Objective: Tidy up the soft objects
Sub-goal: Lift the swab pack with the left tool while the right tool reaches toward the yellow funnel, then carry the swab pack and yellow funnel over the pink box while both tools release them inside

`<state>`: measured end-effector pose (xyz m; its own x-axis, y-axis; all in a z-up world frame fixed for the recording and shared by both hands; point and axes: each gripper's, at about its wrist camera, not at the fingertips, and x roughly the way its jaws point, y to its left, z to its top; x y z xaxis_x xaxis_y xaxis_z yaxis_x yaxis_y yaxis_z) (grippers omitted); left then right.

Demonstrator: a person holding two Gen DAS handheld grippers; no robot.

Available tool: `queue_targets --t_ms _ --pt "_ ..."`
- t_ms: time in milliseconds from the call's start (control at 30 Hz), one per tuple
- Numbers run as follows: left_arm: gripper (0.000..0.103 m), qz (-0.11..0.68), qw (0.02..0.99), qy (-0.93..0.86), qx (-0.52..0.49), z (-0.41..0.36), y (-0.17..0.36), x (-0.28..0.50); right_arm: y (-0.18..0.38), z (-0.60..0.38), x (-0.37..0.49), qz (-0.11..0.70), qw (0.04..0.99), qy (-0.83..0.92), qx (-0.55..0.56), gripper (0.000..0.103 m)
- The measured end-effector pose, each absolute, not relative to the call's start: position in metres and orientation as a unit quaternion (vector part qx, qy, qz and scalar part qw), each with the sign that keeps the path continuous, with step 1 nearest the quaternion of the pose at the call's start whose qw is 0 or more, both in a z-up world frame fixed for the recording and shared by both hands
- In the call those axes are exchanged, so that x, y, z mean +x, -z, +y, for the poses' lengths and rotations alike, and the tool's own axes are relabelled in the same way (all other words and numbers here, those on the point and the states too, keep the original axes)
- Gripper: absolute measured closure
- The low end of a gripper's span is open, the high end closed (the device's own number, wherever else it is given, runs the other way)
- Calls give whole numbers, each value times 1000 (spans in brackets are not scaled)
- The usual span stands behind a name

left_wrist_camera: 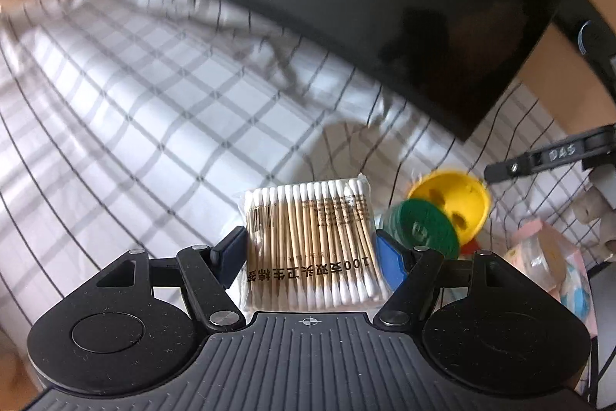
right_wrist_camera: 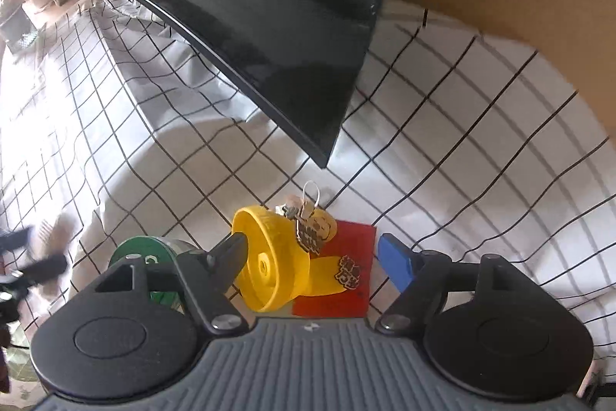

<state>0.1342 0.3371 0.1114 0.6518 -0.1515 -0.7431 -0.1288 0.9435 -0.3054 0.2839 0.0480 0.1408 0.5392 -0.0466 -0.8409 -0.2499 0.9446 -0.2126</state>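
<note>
Left claw (left_wrist_camera: 310, 245) grips the clear packet of wooden cotton swabs (left_wrist_camera: 310, 241) above the checked sheet (left_wrist_camera: 134, 110); right claw (right_wrist_camera: 312, 257) gapes around the yellow plastic disc (right_wrist_camera: 269, 264); carrying step, next needs a drop spot

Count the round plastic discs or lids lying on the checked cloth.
2. The yellow lid lies between the right gripper fingers, partly on a red card. The green disc lies beside it. Others may be hidden.

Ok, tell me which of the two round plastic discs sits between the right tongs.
The yellow disc. It stands on edge between the open right tongs, beside their dark finger. The green disc lies outside them, to their left.
</note>
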Motion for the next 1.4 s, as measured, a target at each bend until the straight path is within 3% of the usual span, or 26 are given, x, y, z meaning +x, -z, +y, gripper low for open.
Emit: queue_targets --t_ms 333,367,400,467,600,1100,1400 --pt "28 448 881 12 -154 339 -102 137 -92 56 319 519 833 -79 -173 31" --pt "28 450 880 13 -152 338 -102 139 -88 58 319 520 831 -77 -181 39" --pt "28 452 879 13 -149 338 -101 139 -84 60 320 521 829 -74 -190 56" --pt "28 454 879 11 -147 336 -100 138 -83 61 318 527 824 -70 -195 78" --pt "28 445 883 13 -151 338 -104 132 -103 64 300 499 840 -77 -195 91" --pt "28 402 904 9 -144 337 -151 123 -233 68 208 355 917 -76 -166 93" --pt "28 372 917 103 -101 266 -202 132 -288 3 103 245 961 9 -125 93"
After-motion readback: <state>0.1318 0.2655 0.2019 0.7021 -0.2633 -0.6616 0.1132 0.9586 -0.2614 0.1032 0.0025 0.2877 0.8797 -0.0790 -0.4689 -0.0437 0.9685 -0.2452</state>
